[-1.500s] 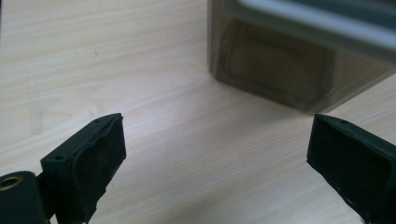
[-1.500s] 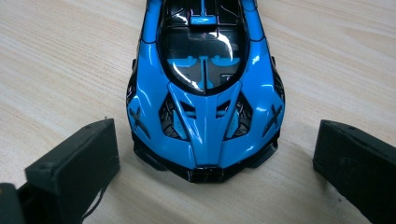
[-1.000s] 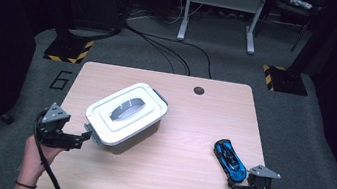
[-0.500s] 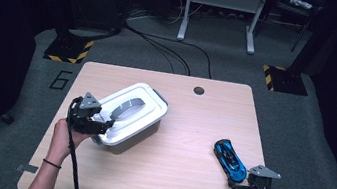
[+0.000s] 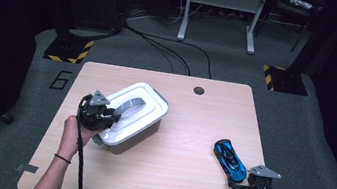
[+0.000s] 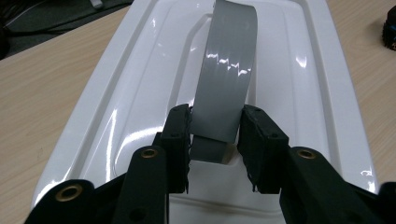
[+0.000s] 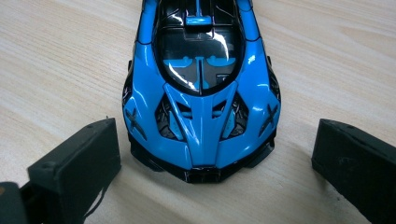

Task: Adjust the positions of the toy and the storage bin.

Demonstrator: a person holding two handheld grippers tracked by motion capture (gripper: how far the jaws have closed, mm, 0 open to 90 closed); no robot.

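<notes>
The left hand-held gripper [image 6: 214, 142] has just squeezed shut on the grey handle [image 6: 227, 84] of the white box [image 5: 133, 118]. The right hand-held gripper [image 7: 212, 158] waits wide open by the blue toy car [image 7: 201, 93] on the desk [image 5: 184, 178].

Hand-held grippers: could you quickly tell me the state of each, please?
Left hand-held gripper: just closed, shut on the grey handle of the white box lid.
Right hand-held gripper: open, facing the blue toy car.

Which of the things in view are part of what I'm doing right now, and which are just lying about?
In hand:
- white lidded box, left tongs shut on its grey handle
- blue toy car, right tongs open at its end, not touching

Lying about:
- cables on the floor
- metal stand
- striped floor plates
</notes>
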